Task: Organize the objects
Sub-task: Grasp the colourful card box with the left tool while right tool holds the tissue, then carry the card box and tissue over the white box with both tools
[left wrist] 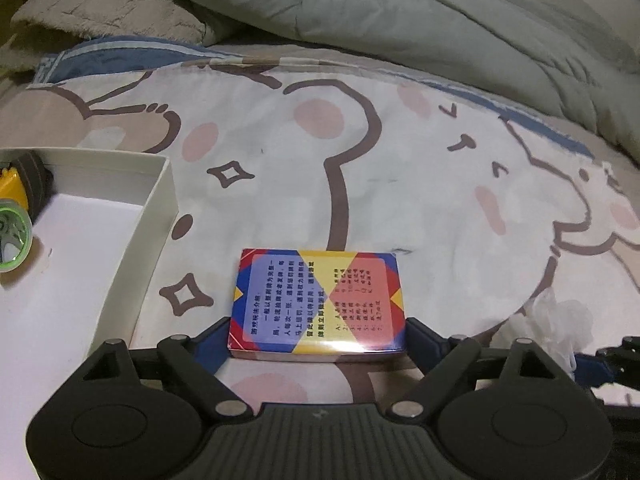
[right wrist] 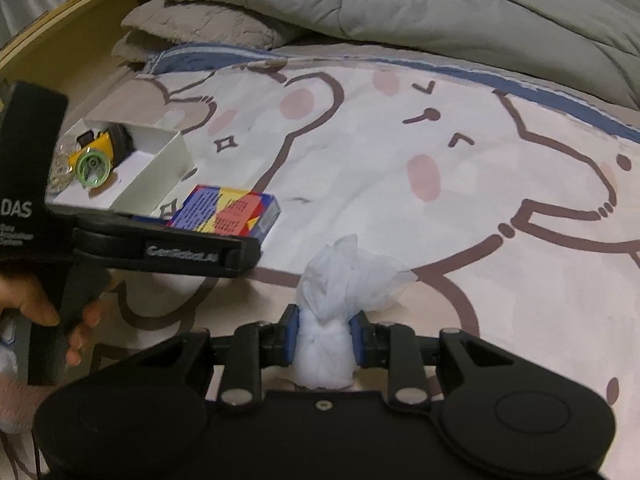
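White box (right wrist: 160,168) – yellow toy (right wrist: 102,145), green tape roll (right wrist: 93,168) inside.

The card box (left wrist: 318,304) lies flat on the bed sheet (left wrist: 420,184). Seen from the left wrist camera, the open tray (left wrist: 160,200) sits just left of the card box, close but not touching. Inside the tray, at its far left end, lie a toy (left wrist: 12,188) and a tape roll (left wrist: 14,236). Right of the card box sits a crumpled tissue (left wrist: 552,320). Far behind the card box lies a folded blanket (left wrist: 400,12), with a pillow (left wrist: 108,16) to its left.
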Available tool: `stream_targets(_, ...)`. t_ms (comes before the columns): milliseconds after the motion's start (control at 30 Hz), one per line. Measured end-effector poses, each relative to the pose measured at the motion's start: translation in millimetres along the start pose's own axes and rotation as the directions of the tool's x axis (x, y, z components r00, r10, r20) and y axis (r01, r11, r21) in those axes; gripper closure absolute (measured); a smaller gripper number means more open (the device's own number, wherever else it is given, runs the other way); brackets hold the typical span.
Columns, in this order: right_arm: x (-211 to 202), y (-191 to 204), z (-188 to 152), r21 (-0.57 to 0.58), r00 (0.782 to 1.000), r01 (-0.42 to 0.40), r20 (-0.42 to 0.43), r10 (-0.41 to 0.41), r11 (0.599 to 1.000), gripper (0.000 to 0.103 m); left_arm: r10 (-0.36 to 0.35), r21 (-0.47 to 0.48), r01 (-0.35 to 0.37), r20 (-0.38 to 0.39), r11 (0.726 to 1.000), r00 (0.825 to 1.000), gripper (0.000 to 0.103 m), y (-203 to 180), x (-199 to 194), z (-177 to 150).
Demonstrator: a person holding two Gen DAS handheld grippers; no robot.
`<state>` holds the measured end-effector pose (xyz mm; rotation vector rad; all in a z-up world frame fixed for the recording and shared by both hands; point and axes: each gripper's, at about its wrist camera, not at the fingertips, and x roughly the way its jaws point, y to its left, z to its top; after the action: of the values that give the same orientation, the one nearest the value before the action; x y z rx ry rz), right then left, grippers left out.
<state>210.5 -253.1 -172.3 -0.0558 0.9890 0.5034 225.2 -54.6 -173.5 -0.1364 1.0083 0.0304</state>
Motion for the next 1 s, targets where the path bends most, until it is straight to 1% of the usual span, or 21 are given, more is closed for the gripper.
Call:
stream_targets(167,-12,-2,7,0.032,0.999,0.014,0.039,-0.015,0.999,0.076,-0.042,0.011,0.042,0.039,0.999,0.998,0.014,5,-25,4)
stream_targets(400,-36,10,17,0.047,0.995,0.031,0.097,-0.035,0.998,0.076,-0.091,0.046,0.087,0.095,0.995,0.991,0.014,11,-65,9)
stream_targets(533,-54,16,22,0.064,0.989,0.034,0.142,-0.042,0.997,0.076,-0.096,0.078,0.086,0.143,0.993,0.985,0.014,16,-91,9)
stream_targets(733,-81,27,29,0.086,0.976,0.049,0.209,-0.067,0.995,0.076,-0.107,0.091,0.090,0.203,0.992,0.973,0.014,32,-127,10)
stream_targets(1000,-107,47,29,0.122,0.957,0.057,0.276,-0.089,0.991,0.076,-0.128,0.127,0.098,0.254,0.987,0.959,0.014,61,-163,2)
